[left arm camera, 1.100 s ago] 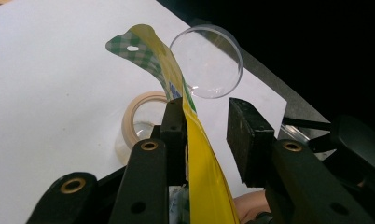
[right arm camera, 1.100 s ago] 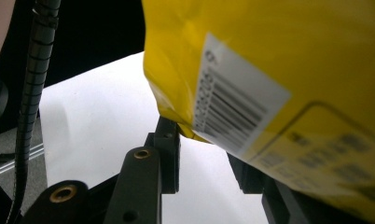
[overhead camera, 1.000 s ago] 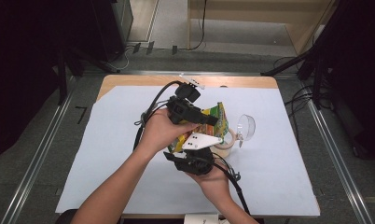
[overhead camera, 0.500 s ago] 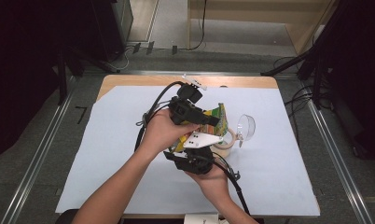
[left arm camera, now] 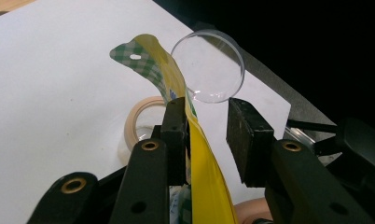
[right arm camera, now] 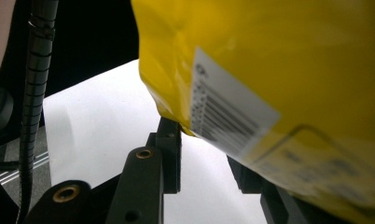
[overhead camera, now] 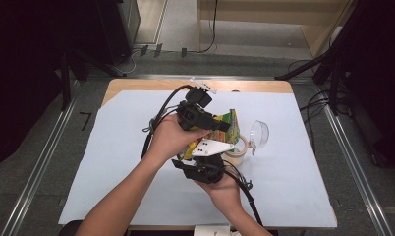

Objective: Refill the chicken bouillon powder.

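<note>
A yellow and green-checked snack bag (overhead camera: 228,127) stands above the middle of the white sheet, between my two grippers. My left gripper (overhead camera: 221,125) reaches over it from above. In the left gripper view the bag's top edge (left arm camera: 174,79) runs up between the jaws and lies against the left pad (left arm camera: 175,135). A clear gap separates it from the right pad, so my left gripper (left arm camera: 206,128) is open. My right gripper (overhead camera: 208,156) sits under the bag, nearer the person. Its jaws (right arm camera: 204,161) stand apart below the bag's barcode corner (right arm camera: 227,116), with white sheet showing between them.
A beige tape roll (overhead camera: 240,148) lies on the sheet just right of the bag, and a clear round dish (overhead camera: 259,133) stands tilted beside it. White paper (overhead camera: 112,162) covers the wooden table. Cables (overhead camera: 158,118) trail from both grippers.
</note>
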The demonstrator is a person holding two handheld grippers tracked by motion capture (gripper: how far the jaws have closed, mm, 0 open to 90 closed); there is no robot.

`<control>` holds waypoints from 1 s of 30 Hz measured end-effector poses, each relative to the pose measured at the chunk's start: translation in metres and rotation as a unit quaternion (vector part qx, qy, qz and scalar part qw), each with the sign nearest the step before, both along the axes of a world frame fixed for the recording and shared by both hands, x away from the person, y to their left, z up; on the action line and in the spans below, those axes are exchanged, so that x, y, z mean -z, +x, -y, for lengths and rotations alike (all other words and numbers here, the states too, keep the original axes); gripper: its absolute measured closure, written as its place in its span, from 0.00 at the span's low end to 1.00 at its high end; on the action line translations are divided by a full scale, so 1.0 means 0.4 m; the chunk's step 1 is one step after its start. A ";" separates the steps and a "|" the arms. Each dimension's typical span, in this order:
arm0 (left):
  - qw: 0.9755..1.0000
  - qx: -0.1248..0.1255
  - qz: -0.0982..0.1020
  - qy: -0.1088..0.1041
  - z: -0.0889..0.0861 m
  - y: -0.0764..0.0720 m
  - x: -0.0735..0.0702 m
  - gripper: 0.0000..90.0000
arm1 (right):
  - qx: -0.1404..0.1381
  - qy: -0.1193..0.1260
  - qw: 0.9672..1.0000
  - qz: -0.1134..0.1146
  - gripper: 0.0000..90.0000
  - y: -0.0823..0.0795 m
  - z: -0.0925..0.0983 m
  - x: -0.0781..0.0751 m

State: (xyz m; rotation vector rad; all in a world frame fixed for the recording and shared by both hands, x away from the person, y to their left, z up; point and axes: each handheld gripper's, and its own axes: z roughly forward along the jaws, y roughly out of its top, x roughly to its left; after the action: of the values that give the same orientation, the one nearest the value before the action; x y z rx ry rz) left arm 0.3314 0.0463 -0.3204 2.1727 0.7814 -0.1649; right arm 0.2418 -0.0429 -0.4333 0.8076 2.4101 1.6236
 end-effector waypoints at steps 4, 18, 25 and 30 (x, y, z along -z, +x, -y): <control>1.000 0.000 0.001 0.001 0.000 0.000 0.000 0.77 | 0.000 0.000 1.000 0.001 0.77 0.001 0.000 0.001; 1.000 -0.001 0.000 -0.002 -0.001 0.000 0.001 0.77 | 0.001 -0.002 1.000 0.002 0.77 0.001 0.000 0.001; 1.000 0.001 0.004 0.002 -0.001 0.000 0.003 0.77 | 0.000 -0.003 1.000 0.001 0.78 0.000 -0.001 0.001; 1.000 0.001 0.009 0.002 -0.001 0.000 0.003 0.76 | -0.001 -0.006 1.000 0.002 0.77 -0.001 0.001 -0.003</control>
State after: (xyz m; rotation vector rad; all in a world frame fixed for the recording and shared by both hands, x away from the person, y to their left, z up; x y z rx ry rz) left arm 0.3315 0.0468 -0.3217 2.1755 0.7690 -0.1461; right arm 0.2413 -0.0432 -0.4321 0.8006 2.4165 1.6080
